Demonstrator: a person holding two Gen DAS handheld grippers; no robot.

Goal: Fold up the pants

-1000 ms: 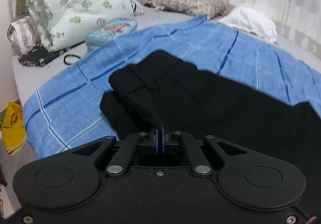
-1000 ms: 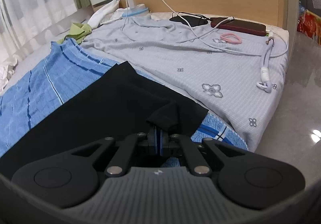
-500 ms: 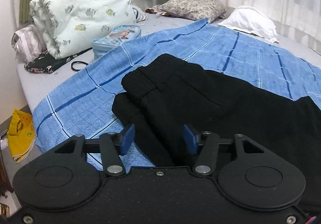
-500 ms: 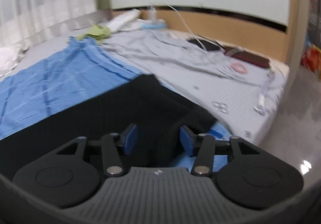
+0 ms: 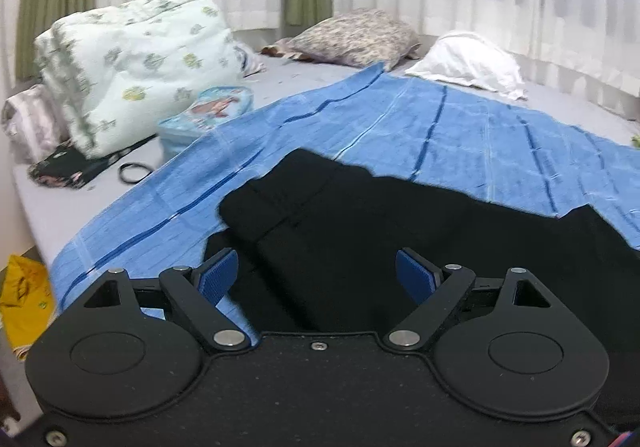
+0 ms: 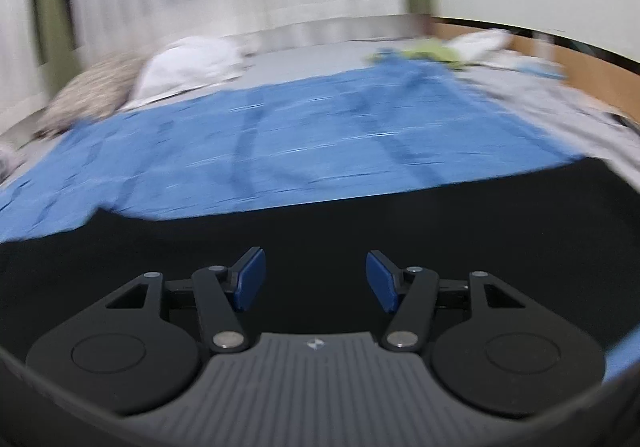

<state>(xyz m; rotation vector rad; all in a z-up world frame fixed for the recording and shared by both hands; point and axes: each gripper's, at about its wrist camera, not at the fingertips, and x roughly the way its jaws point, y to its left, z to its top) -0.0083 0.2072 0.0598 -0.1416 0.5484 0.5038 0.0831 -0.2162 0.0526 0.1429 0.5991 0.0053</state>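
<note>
Two grippers hover low: the left gripper (image 5: 316, 275) and the right gripper (image 6: 316, 281), jaws opening wide, pinching nothing. Under both lies one pair of black pants (image 5: 360, 231), folded lengthwise on a blue blanket (image 5: 400, 127). Beyond are two pillows: patterned pillow (image 5: 356, 35), white pillow (image 5: 468, 61).

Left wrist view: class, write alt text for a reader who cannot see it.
Black pants lie on a blue blanket spread over a bed, and the left tool hangs over them, jaws opening, gripping nothing. Behind are a folded quilt, two pillows and white curtains.
</note>
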